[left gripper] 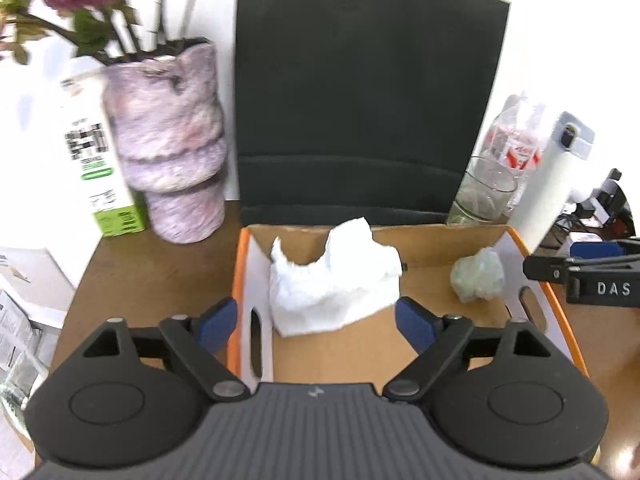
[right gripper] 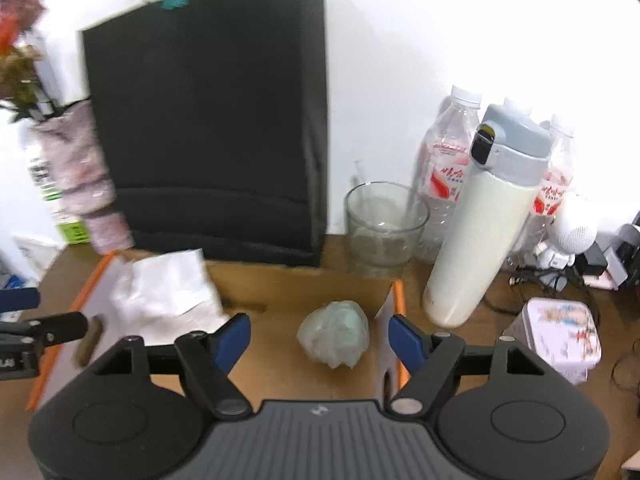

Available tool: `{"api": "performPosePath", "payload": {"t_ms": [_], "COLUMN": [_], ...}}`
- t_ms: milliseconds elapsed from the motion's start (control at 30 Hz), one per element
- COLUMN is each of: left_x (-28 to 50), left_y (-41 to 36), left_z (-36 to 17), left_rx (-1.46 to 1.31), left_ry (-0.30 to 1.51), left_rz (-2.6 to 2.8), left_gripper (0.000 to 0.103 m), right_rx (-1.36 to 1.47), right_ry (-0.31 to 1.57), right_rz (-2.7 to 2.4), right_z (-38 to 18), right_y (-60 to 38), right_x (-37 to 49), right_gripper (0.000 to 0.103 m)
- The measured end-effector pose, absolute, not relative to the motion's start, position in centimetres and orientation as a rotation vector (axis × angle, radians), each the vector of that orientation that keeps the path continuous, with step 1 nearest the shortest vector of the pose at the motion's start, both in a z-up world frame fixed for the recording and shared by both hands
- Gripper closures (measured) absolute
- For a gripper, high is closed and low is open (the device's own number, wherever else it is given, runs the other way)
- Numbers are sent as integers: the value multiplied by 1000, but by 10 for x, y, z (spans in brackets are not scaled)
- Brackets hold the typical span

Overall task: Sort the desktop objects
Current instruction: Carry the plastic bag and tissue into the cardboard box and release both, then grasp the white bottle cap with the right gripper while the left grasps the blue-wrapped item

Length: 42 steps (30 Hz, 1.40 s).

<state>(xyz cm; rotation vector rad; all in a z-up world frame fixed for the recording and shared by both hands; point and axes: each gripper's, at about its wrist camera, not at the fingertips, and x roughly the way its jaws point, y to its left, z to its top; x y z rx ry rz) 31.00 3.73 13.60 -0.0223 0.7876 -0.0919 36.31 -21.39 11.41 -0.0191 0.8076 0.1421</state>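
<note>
An open cardboard box (left gripper: pixel 400 236) with orange edges sits on the brown desk. In it lie a crumpled white tissue (left gripper: pixel 332 280) on the left and a pale green crumpled wad (left gripper: pixel 478 276) on the right. My left gripper (left gripper: pixel 316 320) is open and empty above the box, its blue pads either side of the tissue. My right gripper (right gripper: pixel 320 338) is open and empty over the box (right gripper: pixel 280 276), just in front of the green wad (right gripper: pixel 334 332). The tissue (right gripper: pixel 168 284) shows at the left. The right gripper's finger also shows in the left wrist view (left gripper: pixel 580 276).
A black bag (left gripper: pixel 360 100) stands behind the box. A pink furry vase (left gripper: pixel 172 144) and a carton (left gripper: pixel 96 160) stand at left. A glass (right gripper: pixel 384 228), plastic bottles (right gripper: pixel 448 168), a white thermos (right gripper: pixel 484 224) and a tin (right gripper: pixel 560 332) stand at right.
</note>
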Motion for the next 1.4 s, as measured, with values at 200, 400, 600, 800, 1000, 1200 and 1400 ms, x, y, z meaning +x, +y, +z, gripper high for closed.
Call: {"api": "performPosePath", "payload": {"t_ms": [200, 400, 600, 800, 1000, 1200, 1400], "left_x": [240, 125, 12, -50, -91, -97, -91], "left_y": [39, 35, 19, 12, 21, 16, 6], "left_z": [130, 113, 79, 30, 19, 9, 10], "left_rx": [-20, -63, 2, 58, -42, -36, 0], "left_ry": [769, 634, 507, 494, 468, 506, 482], "left_rz": [-83, -132, -156, -75, -34, -80, -128], "left_gripper": [11, 8, 3, 0, 0, 0, 0], "right_rx": [4, -16, 60, 1, -35, -55, -54], "right_ry": [786, 680, 604, 535, 483, 486, 515], "right_rz": [190, 237, 285, 219, 244, 266, 205], "right_z": [120, 102, 58, 12, 8, 3, 1], "right_y": [-221, -226, -235, -222, -212, -210, -225], "right_x": [292, 182, 63, -25, -75, -101, -92], "right_gripper": [27, 19, 18, 16, 15, 19, 25]}}
